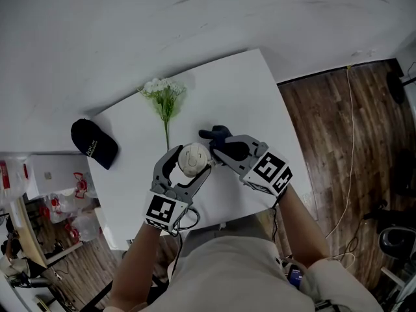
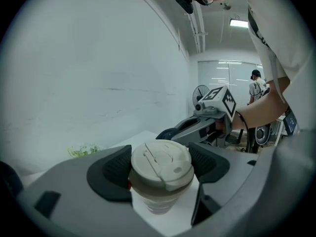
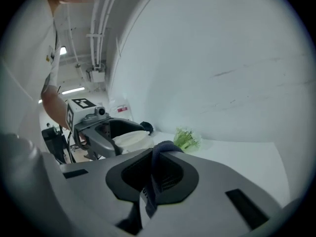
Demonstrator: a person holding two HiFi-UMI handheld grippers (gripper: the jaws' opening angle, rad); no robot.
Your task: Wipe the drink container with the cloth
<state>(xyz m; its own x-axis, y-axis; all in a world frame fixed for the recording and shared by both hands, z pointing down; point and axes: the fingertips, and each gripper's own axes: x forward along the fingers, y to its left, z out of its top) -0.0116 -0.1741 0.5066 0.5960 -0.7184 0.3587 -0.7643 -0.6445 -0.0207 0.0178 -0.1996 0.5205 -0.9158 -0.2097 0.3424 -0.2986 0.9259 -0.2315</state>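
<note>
From my head view, the left gripper (image 1: 189,165) has its jaws set wide around the drink container (image 1: 194,159), one on each side of it, above the white table (image 1: 260,96). The right gripper (image 1: 220,145) sits just right of it, clamped on the dark blue cloth (image 1: 215,134), whose bunched end pokes out just beside the cup's lid; I can't tell whether it touches. The lid looks round and off-white.

In the left gripper view, both dark pads (image 2: 111,172) press the cup just under its lid. The lid is cream plastic with a flip tab, and the body below it is pale. The right gripper reaches in from behind the cup.

In the right gripper view, the jaws are closed on the cloth, with a fold standing up between them. The cup, held by the left gripper, sits ahead and to the left, apart from the fold.
</note>
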